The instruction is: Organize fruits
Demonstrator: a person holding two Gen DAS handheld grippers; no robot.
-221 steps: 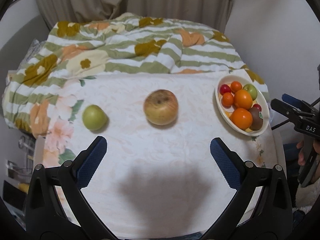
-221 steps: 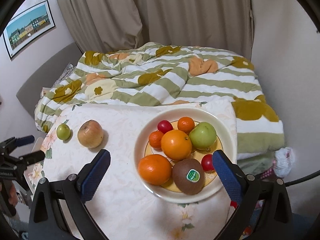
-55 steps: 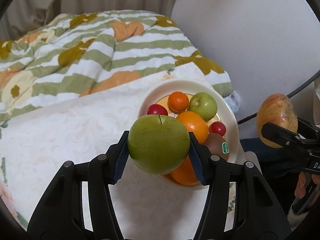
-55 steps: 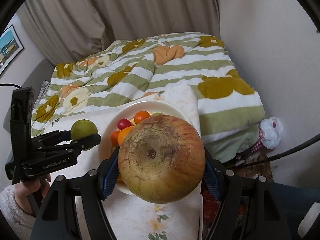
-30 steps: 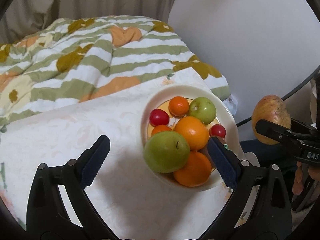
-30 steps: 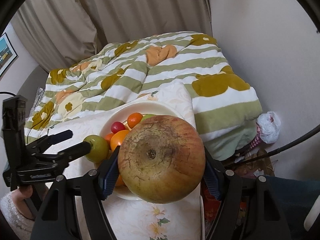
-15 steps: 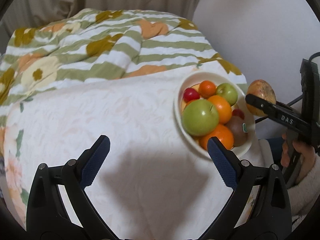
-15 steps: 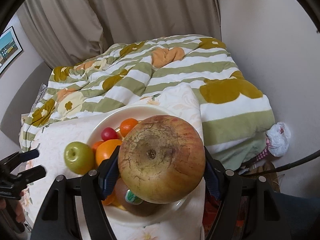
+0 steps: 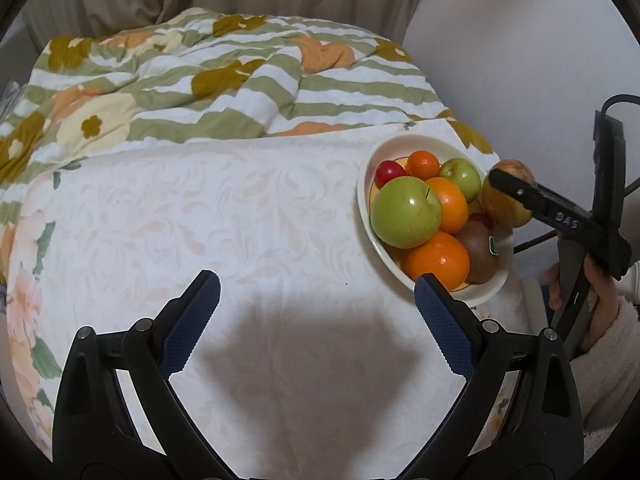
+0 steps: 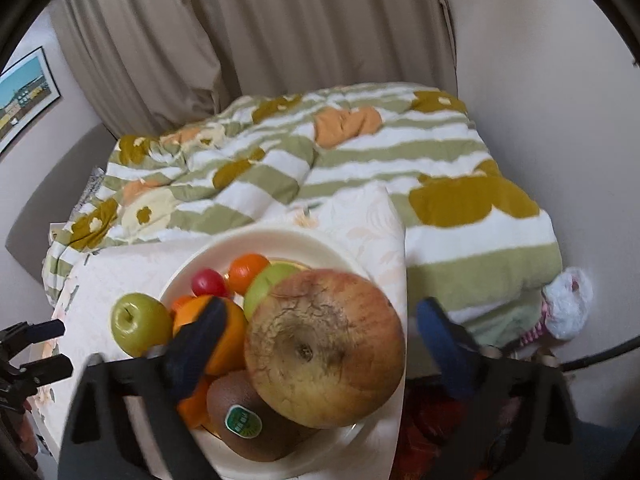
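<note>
A cream bowl [image 9: 366, 176] at the table's right edge holds oranges, small red fruits, a kiwi [image 10: 244, 420] and a big green apple [image 9: 406, 212]. My left gripper [image 9: 316, 324] is open and empty over the white tablecloth, left of and nearer than the bowl. My right gripper [image 10: 320, 344] has its jaws spread apart. The large russet red-yellow apple [image 10: 324, 348] sits between them over the bowl's right rim, seemingly resting on the fruit. It also shows in the left wrist view [image 9: 506, 200], partly behind a gripper finger. The bowl [image 10: 280, 240] shows in the right wrist view.
A striped floral duvet [image 9: 208, 80] lies on the bed behind the table. The white wall [image 9: 520, 40] is close on the right. A white bag [image 10: 568, 300] lies on the floor beside the bed. The table's floral edge [image 9: 24, 300] is at left.
My right gripper has opened and let go of the russet apple at the bowl. My left gripper, having dropped the green apple earlier, has pulled back left from the bowl.
</note>
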